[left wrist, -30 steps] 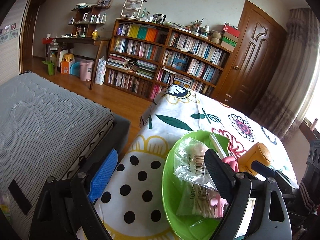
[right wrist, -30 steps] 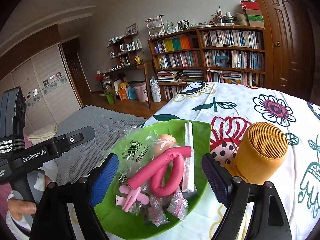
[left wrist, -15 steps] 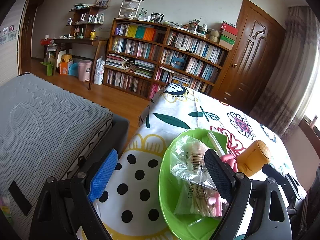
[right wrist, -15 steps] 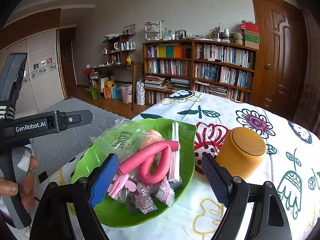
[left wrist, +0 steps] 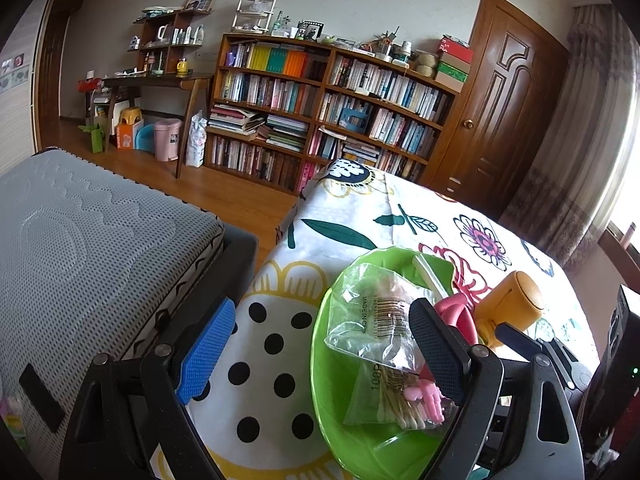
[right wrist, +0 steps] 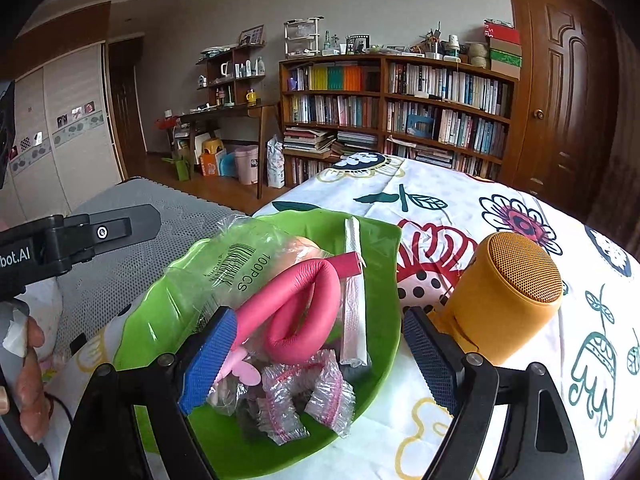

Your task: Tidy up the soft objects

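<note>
We find the right gripper (right wrist: 316, 356) spread wide and empty, poised over the near edge of the green bowl (right wrist: 384, 280). The left gripper (left wrist: 320, 352) is likewise wide open, holding nothing. The bowl holds a pink foam roller (right wrist: 296, 308) and a bag of cotton swabs (right wrist: 232, 268). Just beside stands a yellow speaker (right wrist: 508, 292); beyond, the bookshelf (right wrist: 400, 112).

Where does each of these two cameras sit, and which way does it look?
Left wrist: rides the left claw, faces over the green tray toward the bookshelf; shows its own open fingers and the right claw's tip.
Right wrist: rides the right claw, faces the tray; shows its open fingers, the left claw and a hand.
Shared: tray, speaker, bookshelf.
</note>
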A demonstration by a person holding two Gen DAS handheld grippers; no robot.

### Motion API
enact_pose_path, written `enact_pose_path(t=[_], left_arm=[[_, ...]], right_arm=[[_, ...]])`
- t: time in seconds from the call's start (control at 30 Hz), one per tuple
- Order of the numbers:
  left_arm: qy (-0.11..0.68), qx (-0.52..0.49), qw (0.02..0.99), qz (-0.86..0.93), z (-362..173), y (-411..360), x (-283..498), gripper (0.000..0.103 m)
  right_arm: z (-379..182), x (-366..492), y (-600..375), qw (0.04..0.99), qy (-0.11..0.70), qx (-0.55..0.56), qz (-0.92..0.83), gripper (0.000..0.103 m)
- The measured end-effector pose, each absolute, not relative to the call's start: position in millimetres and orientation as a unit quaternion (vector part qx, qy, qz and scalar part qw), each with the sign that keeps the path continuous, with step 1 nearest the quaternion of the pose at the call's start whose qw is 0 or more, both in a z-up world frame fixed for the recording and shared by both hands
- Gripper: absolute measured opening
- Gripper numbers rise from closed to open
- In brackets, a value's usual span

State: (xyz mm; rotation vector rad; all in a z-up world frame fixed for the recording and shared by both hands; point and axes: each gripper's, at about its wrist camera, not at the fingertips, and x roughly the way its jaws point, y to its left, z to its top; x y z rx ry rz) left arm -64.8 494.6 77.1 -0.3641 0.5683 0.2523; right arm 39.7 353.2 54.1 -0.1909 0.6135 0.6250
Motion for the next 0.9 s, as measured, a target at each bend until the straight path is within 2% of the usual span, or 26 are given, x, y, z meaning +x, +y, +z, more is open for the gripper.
enact_pose_path(t=[0.27, 0.37, 0.43, 0.57, 0.9], left_arm=[[0.278, -0.148, 0.939, 0.139, 80, 483, -71, 0.089], [0.278, -0.133, 0.94, 0.147, 80, 477, -74, 0.091], [0.278, -0.124, 0.94, 0.152, 81, 472, -77, 0.096], [0.278, -0.101, 0.941, 0.165, 80, 460, -82, 0.097], [0.279, -0.044, 0.94, 0.19, 83, 430, -89, 0.1]], right_arm=[[62, 34, 338, 0.898, 0.297, -0.069, 0.317, 0.089], [65, 27, 331, 0.896, 0.296, -0.064, 0.326, 0.095], [65, 24, 328, 0.893, 0.299, -0.062, 0.332, 0.097], [66, 16, 321, 0.885, 0.307, -0.059, 0.344, 0.102], [66, 8, 306, 0.881, 0.327, -0.045, 0.339, 0.103]])
